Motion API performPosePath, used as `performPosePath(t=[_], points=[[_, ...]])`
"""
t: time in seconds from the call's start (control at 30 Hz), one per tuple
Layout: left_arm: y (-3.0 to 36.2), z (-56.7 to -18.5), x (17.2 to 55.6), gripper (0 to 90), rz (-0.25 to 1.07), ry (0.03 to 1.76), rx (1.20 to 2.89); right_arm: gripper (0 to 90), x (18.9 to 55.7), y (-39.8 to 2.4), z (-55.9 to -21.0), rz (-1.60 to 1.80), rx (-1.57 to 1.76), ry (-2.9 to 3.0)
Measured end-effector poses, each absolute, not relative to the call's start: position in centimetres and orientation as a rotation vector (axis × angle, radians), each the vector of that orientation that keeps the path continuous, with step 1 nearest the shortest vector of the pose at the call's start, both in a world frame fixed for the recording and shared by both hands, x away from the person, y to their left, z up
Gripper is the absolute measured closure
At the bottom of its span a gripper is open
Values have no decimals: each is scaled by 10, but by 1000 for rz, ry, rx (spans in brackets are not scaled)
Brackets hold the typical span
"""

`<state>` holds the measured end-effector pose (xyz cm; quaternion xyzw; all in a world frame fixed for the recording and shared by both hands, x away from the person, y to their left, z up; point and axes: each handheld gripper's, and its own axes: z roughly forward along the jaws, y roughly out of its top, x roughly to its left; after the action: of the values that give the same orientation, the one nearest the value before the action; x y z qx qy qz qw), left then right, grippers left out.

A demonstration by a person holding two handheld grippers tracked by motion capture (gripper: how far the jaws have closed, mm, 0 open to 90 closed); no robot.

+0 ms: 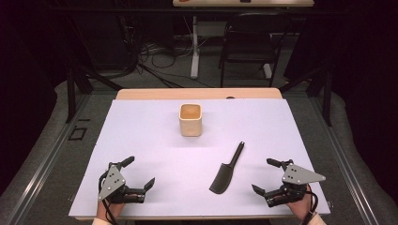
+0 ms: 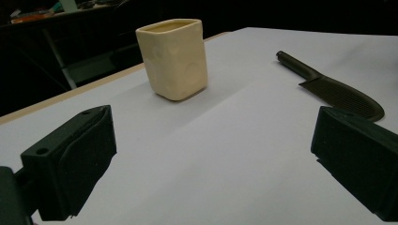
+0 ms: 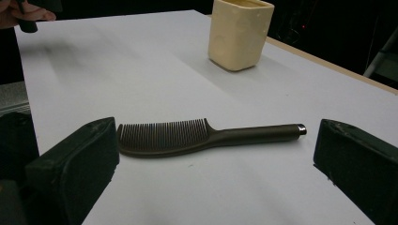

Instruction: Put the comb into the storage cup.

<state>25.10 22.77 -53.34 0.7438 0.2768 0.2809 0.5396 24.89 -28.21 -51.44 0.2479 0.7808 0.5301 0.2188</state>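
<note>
At the lower left of the high view the left hand-held gripper (image 1: 140,172) rests low over the white worktop (image 1: 141,140) with its jaws spread wide and nothing between them; its own view looks between them across bare surface toward the cream square cup (image 2: 172,58), which stands upright in the upper middle of that frame. In the high view the cup (image 1: 190,120) sits a little above the centre, well apart from both grippers. Right of centre lies the dark comb (image 1: 226,170), flat on the worktop, its toothed head toward the bottom of the frame and its slim handle pointing up and to the right. At the lower right the right hand-held gripper (image 1: 266,175) is likewise spread and empty, near the comb's head but not touching it. In the right gripper view the comb (image 3: 187,136) lies crosswise between the jaws. The step in hand looks like a pickup of the comb, probably to stand it in the cup. A sound approach would close across the narrow handle rather than the teeth, with the jaws turned square to it and lowered close to the surface, since the comb lies flat and could slide or pivot if pinched off-centre.
</note>
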Motion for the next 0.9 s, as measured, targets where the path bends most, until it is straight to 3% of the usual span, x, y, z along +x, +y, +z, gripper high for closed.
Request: performPosePath(t=[0.9], points=[[227,-534,251,5,671,665,1768,12,285,-263,-516,1433,722,2243]])
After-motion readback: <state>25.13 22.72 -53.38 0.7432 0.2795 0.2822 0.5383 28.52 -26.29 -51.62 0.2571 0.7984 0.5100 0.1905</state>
